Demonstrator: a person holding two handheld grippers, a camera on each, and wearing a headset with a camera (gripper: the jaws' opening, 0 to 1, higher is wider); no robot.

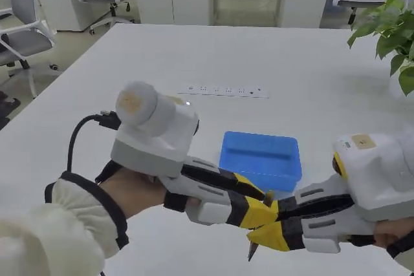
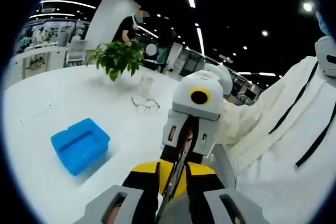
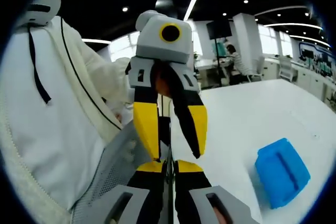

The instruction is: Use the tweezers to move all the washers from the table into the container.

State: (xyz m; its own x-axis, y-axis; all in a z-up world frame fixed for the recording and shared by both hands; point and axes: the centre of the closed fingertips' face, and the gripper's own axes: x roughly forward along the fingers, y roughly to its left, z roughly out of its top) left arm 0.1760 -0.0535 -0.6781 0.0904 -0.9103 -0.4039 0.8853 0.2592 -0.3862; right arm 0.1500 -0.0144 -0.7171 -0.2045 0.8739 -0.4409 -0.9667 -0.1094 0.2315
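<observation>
The right tool [image 1: 268,227] was pressed together on a thin pair of grey metal tweezers [image 2: 174,174]. In the right gripper view its yellow-tipped jaws sat against the blades on both sides. The left tool [image 1: 266,203] met it nose to nose above the near edge of the wide white counter [image 1: 194,56]. Its jaws were spread, one on each side of the tweezers, as the right gripper view showed. I could not tell whether either jaw touched the metal. In the head view the dark pointed end of the tweezers stuck out below the two tools and pointed down at the counter.

The shallow rectangular blue plastic container [image 1: 259,174] stood on the counter just beyond the tools, nearer the near edge than the far one. Its inside showed a plain blue floor.

A flat white power strip [image 1: 223,90] lay farther back, about midway across the counter. A green leafy plant [image 1: 391,30] hung over the right edge. In the left gripper view a pair of dark-rimmed eyeglasses [image 2: 145,104] lay on the counter beyond the container, near the plant. A hand [image 1: 132,192] in a cream sleeve with a black cuff gripped the left tool's handle.
</observation>
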